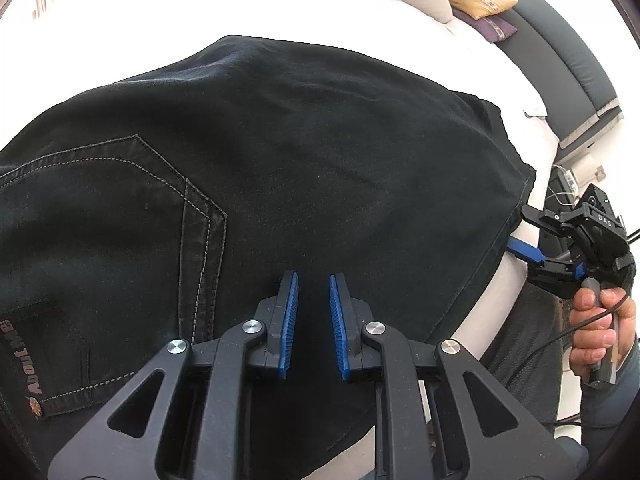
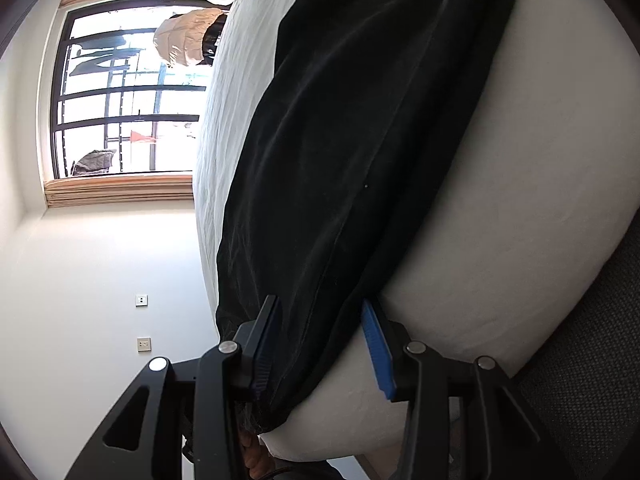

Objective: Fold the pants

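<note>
Black pants (image 1: 300, 140) lie spread on a white bed (image 1: 280, 0), with a stitched back pocket (image 1: 120, 208) at the left. My left gripper (image 1: 314, 276) points down onto the near part of the pants. Its blue pads stand close together, with black cloth pinched between them. At the right edge, a hand (image 1: 596, 328) holds my right gripper (image 1: 520, 230) at the leg hem. In the right wrist view the right gripper (image 2: 320, 302) straddles the end of the pants (image 2: 360, 120) at the edge of the mattress (image 2: 500, 200). Its jaws are apart, and bare sheet shows beside the right pad.
A bunched duvet, a yellow cushion (image 1: 480, 0) and a purple one (image 1: 492, 26) lie at the head of the bed, against a grey padded headboard (image 1: 568, 60). Beyond the bed are a barred window (image 2: 128, 92) and a white wall with sockets (image 2: 142, 300).
</note>
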Demonstrator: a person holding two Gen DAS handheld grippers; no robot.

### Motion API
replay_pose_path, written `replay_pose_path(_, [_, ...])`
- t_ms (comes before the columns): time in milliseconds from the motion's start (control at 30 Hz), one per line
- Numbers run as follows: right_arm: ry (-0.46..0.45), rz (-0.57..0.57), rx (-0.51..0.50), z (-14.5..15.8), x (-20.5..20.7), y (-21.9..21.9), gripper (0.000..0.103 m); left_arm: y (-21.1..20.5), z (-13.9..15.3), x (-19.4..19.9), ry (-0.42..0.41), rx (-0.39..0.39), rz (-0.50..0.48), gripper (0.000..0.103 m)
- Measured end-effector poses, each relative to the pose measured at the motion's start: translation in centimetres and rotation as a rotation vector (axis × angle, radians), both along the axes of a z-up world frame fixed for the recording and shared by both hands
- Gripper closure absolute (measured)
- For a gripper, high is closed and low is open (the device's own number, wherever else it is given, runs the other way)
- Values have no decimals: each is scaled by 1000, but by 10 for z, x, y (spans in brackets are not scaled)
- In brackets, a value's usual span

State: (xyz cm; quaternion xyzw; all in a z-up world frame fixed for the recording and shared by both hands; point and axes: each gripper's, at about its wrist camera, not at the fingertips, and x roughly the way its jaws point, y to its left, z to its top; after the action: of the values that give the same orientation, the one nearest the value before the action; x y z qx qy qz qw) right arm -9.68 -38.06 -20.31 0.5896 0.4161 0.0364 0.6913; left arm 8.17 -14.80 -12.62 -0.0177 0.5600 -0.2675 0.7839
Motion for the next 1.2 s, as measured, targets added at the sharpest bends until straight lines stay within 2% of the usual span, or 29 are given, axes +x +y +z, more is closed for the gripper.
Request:
replay_pose_path(167, [23,0,-24,11,0,-5,58,11,1,1,0,1,-1,87])
replay_pose_path(300, [-18,-12,-21,25,1,-10,58,13,1,2,0,-1,-2,87])
replay_pose_path(567, [34,-2,14,8,13,-2,58,14,1,3,3,-6,-5,87])
replay_pose_path(933, [27,-31,82,-5,17,-2,58,15,1,4,-3,-1,-12,87])
replay_pose_path(967, [15,-29,80,-4,19,-1,60,15,1,3,-3,-1,-12,87])
replay_pose_path(1033, [5,-24,62,-3,22,1,73,14,1,3,-3,0,-11,87])
replay_pose_path(1100, [4,-17,40,-4,25,3,93,14,1,3,-4,0,-12,87])
replay_pose_path(1200, [5,-21,11,-3,22,2,96,14,1,3,-3,-1,-11,87])
